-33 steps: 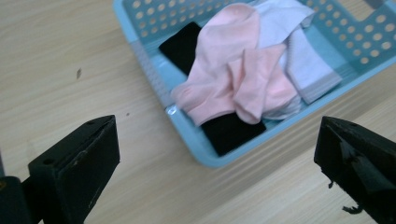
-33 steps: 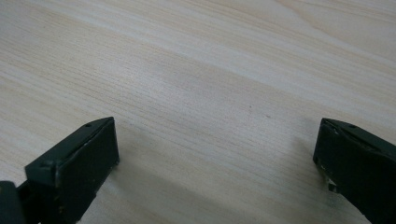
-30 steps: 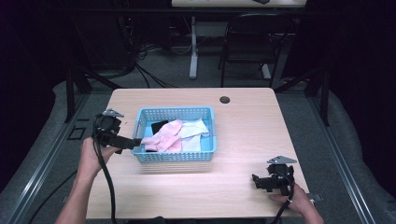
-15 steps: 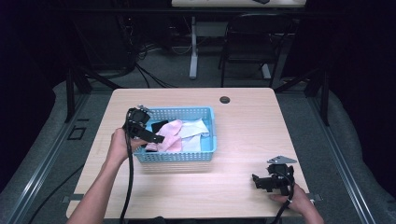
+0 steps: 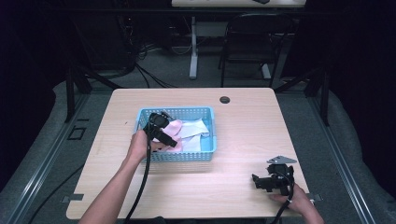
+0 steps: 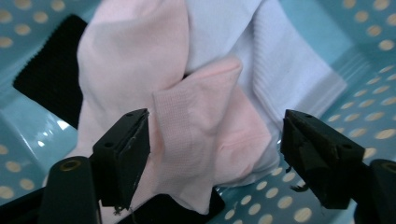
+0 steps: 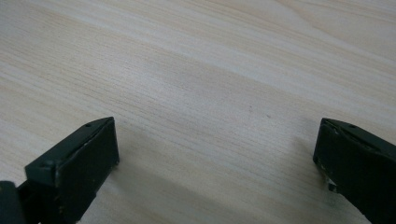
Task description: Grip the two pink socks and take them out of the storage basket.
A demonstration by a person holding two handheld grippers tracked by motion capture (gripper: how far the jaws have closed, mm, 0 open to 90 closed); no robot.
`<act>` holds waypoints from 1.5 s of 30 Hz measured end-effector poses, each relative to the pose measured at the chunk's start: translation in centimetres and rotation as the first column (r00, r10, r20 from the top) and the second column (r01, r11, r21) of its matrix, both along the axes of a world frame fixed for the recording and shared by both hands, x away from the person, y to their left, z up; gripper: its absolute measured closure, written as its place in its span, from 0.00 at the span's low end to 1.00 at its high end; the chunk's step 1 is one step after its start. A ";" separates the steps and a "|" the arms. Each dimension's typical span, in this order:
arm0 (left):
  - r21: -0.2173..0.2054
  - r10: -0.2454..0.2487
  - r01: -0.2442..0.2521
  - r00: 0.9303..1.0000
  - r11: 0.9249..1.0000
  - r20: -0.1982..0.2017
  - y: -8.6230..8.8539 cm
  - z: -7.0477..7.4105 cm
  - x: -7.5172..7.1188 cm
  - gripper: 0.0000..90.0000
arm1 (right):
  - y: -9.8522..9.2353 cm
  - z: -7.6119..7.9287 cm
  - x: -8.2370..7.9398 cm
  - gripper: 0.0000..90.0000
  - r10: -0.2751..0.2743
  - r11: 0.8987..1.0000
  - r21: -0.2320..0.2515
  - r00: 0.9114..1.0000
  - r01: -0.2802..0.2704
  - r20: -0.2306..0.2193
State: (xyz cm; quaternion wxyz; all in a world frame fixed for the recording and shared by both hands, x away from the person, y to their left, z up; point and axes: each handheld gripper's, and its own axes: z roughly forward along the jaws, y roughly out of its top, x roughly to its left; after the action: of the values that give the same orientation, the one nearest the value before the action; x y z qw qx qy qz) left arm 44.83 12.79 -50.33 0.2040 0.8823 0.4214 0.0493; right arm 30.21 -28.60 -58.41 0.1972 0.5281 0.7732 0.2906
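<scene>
A light blue plastic basket stands left of the table's middle and holds a pink sock, a white sock and a black one. My left gripper reaches down into the basket's left half. In the left gripper view its jaws have just been closing, and the folded pink sock lies between them. The right pad stands clear of the cloth, so the left gripper is open. White sock lies behind. My right gripper rests open over bare wood at the front right.
The wooden table has a black round grommet near its back edge. A black chair and a desk leg with loose cables stand on the floor behind it. A cable trails from each gripper toward the front edge.
The left hand has moved right, from outside the basket's left wall to over it, and down into it, jaws narrowing around the pink sock. The right hand has not moved.
</scene>
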 end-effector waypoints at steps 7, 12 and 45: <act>0.060 0.032 -0.030 0.999 0.998 -0.039 -0.6 -1.3 0.9 0.43 | 0.0 0.0 0.0 0.00 -0.005 1.000 0.000 1.000 0.005 -0.001; 0.100 0.053 -0.047 0.997 0.994 -0.058 -0.7 -2.1 1.4 0.53 | 0.1 0.0 0.0 0.00 -0.006 1.000 0.001 1.000 0.006 -0.002; -0.007 0.052 -0.052 0.999 0.999 -0.004 2.0 2.2 0.7 0.84 | 0.1 0.0 0.0 0.00 -0.007 1.000 0.000 1.000 0.007 -0.002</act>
State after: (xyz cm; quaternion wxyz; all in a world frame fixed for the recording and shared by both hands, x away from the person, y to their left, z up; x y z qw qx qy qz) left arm 45.57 14.82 -48.15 0.2052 0.8702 0.4449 0.0514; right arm 30.18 -28.52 -58.39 0.1976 0.5309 0.7716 0.2893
